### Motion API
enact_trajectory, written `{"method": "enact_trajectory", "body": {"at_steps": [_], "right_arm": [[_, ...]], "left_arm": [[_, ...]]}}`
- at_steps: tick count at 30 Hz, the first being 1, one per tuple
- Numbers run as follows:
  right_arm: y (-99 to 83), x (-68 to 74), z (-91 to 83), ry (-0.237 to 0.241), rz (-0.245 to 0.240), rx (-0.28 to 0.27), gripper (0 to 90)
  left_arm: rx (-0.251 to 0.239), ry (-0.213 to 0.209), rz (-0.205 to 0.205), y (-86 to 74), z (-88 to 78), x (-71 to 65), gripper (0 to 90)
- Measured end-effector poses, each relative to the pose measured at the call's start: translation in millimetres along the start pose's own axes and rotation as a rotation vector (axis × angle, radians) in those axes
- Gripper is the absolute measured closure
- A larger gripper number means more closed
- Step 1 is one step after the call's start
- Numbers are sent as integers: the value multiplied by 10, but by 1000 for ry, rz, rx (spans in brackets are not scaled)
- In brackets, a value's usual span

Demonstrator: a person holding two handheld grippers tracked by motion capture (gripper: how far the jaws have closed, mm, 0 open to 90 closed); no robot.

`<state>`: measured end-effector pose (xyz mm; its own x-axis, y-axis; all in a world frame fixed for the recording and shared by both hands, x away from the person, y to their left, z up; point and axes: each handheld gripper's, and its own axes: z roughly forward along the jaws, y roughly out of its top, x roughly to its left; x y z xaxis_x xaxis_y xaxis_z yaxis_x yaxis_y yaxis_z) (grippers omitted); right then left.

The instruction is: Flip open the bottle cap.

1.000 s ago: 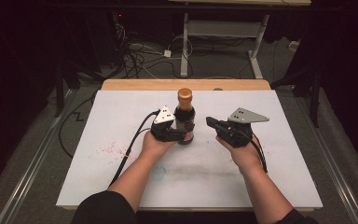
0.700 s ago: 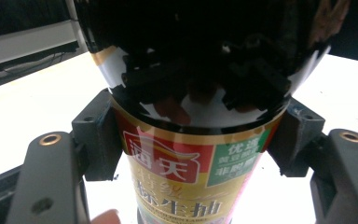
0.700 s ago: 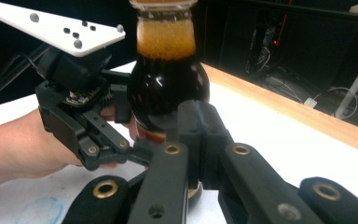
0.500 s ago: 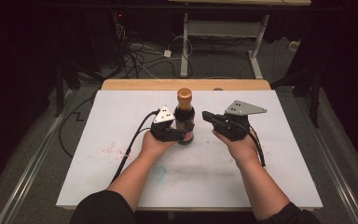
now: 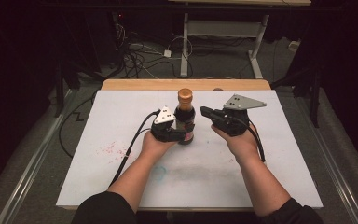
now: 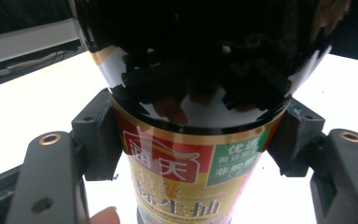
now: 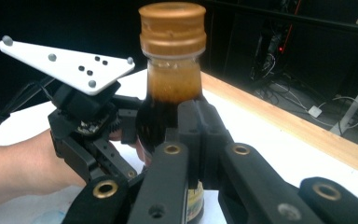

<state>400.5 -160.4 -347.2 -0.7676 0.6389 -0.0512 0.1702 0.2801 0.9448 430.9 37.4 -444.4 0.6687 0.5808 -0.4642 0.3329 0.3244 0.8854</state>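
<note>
Tabletop scene, read from left to right. At 9 o'clock of the white table (image 5: 98, 130), a patch of faint red specks (image 5: 109, 149) is seen on the surface. Near the table's centre, the left gripper (image 5: 185, 135) is closed on a dark sauce bottle (image 5: 185, 119), whose lower body is clamped between the two black pads (image 6: 95, 135) at the upper edge of its label; the bottle is held upright with its base on the table, its bronze cap (image 7: 172, 25) uppermost. At 3 o'clock of the bottle, and clear of it, the right gripper (image 5: 204, 111) is carried above the table, pointed toward the bottle, with its jaws brought together and nothing held between them.
</note>
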Motion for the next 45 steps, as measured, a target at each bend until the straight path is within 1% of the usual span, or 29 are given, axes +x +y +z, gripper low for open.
{"method": "enact_trajectory", "body": {"at_steps": [5, 6, 7, 8, 9, 10, 12, 13, 14, 15, 20, 21, 22, 23, 24, 25, 26, 27, 28, 29, 40, 45], "right_arm": [[69, 4, 44, 14, -1, -4, 900], [98, 6, 63, 15, -7, -2, 900], [98, 6, 63, 15, -7, -2, 900], [116, 8, 69, 20, -8, 0, 900], [157, 18, 78, 22, -12, -1, 900], [157, 18, 78, 22, -12, -1, 900], [217, 33, 91, 22, -15, -2, 900], [235, 37, 97, 24, -19, -1, 900], [235, 37, 97, 24, -19, -1, 900], [264, 44, 108, 27, -23, 2, 900], [304, 53, 121, 29, -26, 8, 900], [313, 55, 124, 28, -29, 10, 900], [322, 56, 129, 28, -30, 10, 900], [339, 59, 134, 27, -31, 14, 900], [339, 59, 134, 27, -31, 14, 900], [355, 62, 142, 26, -32, 18, 900], [355, 62, 142, 26, -32, 18, 900], [362, 64, 146, 26, -32, 20, 900], [368, 64, 149, 26, -35, 22, 900], [373, 65, 152, 25, -34, 24, 900], [422, 67, 153, 25, -40, 48, 900], [446, 66, 152, 27, -50, 68, 900]], "left_arm": [[2, 1, 4, -1, -3, -4, 288], [8, 1, 10, -1, -7, -2, 288], [3, 1, 7, -2, -4, -6, 288], [70, -11, 80, 5, -50, 37, 288], [72, -10, 82, 5, -52, 38, 288], [1, 1, 6, -4, -3, -8, 288], [0, 2, 5, -4, 0, -7, 288], [66, -10, 77, 3, -45, 37, 288], [6, 1, 11, -4, -4, -2, 288], [0, 2, 5, -4, -1, -6, 288], [0, 1, 8, -8, -2, -9, 288], [67, -11, 82, 0, -48, 36, 288], [72, -11, 87, 0, -52, 39, 288], [70, -12, 86, -1, -51, 38, 288], [-2, 0, 9, -10, -3, -8, 288], [-3, -1, 10, -11, -3, -8, 288], [54, -13, 73, -6, -42, 28, 288], [2, 0, 15, -11, -6, -5, 288], [55, -12, 71, -5, -41, 31, 288], [-3, -1, 8, -9, -3, -5, 288], [-6, 4, 12, -15, -1, -12, 290], [-5, 6, 18, -18, -2, -13, 291]]}}
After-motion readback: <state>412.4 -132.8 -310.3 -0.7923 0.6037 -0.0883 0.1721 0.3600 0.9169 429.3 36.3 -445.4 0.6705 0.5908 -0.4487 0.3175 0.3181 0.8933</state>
